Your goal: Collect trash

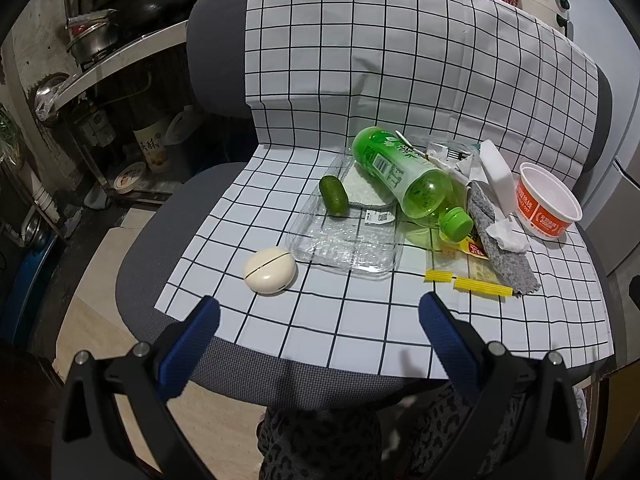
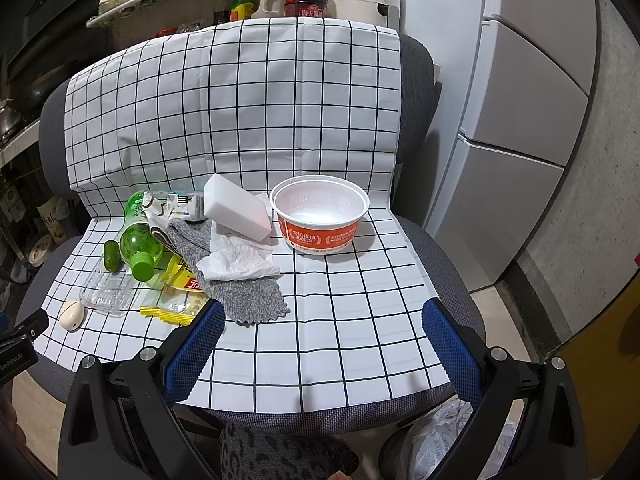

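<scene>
Left wrist view showed the left gripper [image 1: 320,312] hovering over the front of a grey chair [image 1: 160,208] draped in a checked cloth [image 1: 340,80], jaws spread wide and holding nothing. From left to right on the seat lay a cream oval case [image 1: 271,270], a clear plastic tray [image 1: 344,236] with a small cucumber [image 1: 333,195] in it, a green bottle [image 1: 408,178] on its side across the tray's far corner, a yellow-edged wrapper [image 1: 468,282], a grey rag [image 1: 500,248] under a crumpled tissue [image 1: 510,234], a white block [image 1: 496,172] and an orange paper bowl [image 1: 548,204]. In the right wrist view the right gripper [image 2: 324,316] was likewise spread and empty, above bare cloth near the rag's front edge.
</scene>
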Demonstrator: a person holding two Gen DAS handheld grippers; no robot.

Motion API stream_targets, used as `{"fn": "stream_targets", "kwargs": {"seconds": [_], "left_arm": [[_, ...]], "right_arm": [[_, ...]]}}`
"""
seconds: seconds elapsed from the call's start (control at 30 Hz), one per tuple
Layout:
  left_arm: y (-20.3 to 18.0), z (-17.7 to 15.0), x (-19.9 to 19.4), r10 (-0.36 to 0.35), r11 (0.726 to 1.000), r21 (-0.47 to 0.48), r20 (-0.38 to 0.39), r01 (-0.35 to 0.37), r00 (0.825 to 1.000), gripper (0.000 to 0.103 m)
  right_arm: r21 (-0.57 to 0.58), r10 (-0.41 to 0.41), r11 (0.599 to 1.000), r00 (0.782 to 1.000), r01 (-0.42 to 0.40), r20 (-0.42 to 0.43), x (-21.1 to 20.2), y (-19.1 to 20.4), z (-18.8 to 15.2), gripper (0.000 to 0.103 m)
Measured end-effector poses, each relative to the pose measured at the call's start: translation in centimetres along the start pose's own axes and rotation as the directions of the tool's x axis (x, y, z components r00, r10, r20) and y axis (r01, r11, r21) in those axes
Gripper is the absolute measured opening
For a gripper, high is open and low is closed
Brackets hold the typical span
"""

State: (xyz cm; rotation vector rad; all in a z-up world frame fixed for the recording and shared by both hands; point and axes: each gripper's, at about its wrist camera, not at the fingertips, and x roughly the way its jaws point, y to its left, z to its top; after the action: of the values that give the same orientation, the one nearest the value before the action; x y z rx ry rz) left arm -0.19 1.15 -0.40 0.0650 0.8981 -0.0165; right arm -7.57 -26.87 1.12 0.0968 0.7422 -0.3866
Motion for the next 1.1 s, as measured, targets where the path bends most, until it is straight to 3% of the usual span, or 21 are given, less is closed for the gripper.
{"fn": "stream_targets", "kwargs": {"seconds": [1.1], "left_arm": [[0.2,-0.02,0.13,0.002,1.0,-0.002,-0.004,-0.002,1.0,0.097]], "right_arm": [[0.002,0.001,1.0,1.0,-0.001,-0.001,-0.02,-0.12,0.01,0.097]]}}
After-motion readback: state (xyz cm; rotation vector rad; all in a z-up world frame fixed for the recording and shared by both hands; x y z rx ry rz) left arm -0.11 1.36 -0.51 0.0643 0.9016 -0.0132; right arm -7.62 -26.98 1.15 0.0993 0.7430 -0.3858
